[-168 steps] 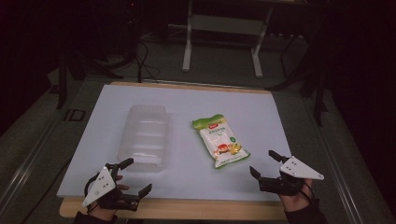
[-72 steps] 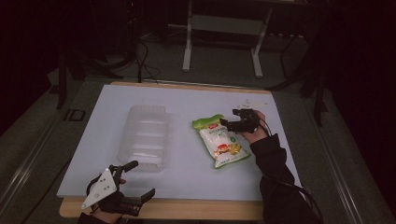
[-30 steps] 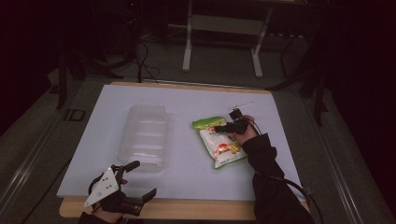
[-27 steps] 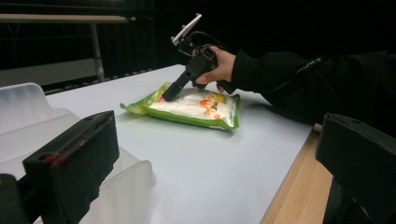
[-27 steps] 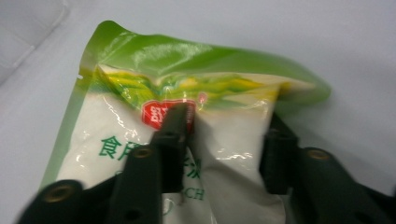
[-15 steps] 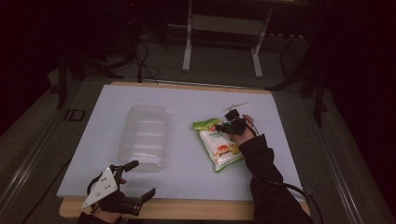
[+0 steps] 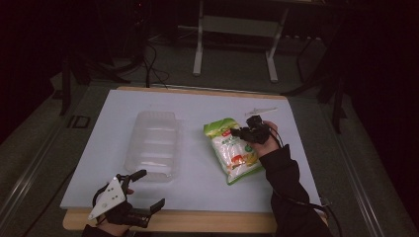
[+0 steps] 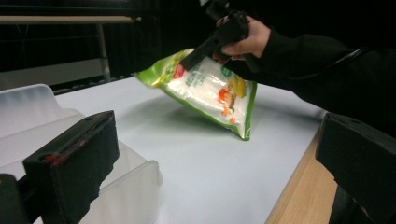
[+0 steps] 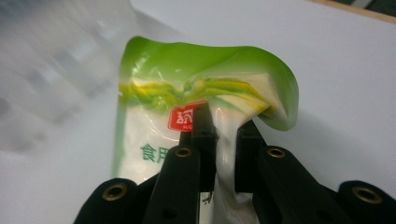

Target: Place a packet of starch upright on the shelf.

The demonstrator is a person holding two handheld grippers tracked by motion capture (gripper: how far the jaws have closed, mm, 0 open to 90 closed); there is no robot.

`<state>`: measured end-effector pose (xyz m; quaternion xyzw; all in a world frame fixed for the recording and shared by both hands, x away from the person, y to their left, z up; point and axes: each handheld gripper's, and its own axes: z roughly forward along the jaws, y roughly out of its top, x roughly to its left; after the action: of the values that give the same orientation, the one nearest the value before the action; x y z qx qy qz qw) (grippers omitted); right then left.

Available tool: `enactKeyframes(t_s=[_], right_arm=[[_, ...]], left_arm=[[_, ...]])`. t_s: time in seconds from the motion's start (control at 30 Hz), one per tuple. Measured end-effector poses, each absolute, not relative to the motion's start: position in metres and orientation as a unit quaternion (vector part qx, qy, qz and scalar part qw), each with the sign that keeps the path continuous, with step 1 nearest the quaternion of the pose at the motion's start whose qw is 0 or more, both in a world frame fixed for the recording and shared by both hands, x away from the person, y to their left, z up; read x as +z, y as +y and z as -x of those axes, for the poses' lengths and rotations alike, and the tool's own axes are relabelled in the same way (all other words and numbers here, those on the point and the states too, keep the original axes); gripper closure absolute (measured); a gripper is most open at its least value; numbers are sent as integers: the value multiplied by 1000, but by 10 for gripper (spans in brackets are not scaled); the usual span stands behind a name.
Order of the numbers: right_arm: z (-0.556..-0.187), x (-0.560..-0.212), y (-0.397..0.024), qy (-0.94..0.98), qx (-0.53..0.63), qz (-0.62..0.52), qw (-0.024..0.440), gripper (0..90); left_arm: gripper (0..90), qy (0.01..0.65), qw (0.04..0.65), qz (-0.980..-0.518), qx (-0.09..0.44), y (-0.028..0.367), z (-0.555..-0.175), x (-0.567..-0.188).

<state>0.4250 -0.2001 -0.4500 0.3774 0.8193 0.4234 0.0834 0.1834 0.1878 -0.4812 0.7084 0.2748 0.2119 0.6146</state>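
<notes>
- Green-and-white plastic snack bag (image 7: 232,150) with red and yellow print lies right of centre in the high view, on the white table sheet (image 7: 197,182).
- Right gripper (image 7: 245,133) sits at the bag's upper right edge in that view; its black jaws have just been closing and now pinch a fold of the bag's film between them, as the right gripper view (image 9: 224,135) shows.
- In the left gripper view the bag (image 8: 205,91) hangs tilted at upper centre, its top end raised by that grip and its lower corner down near the sheet.
- Left gripper (image 7: 143,190) rests at the lower left of the high view, near the table's wooden front edge (image 7: 207,222), jaws spread apart with nothing between them.
- Clear ribbed plastic tray (image 7: 153,145) lies left of the bag, apart from it, just above the left gripper.
</notes>
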Motion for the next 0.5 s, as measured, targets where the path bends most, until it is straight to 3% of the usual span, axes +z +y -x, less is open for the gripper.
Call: enactKeyframes(t_s=[0.5], right_arm=[[-376, -388, -209, 800, 475, -341, 136, 838]], left_arm=[[0, 291, 617, -702, 205, 168, -186, -461]])
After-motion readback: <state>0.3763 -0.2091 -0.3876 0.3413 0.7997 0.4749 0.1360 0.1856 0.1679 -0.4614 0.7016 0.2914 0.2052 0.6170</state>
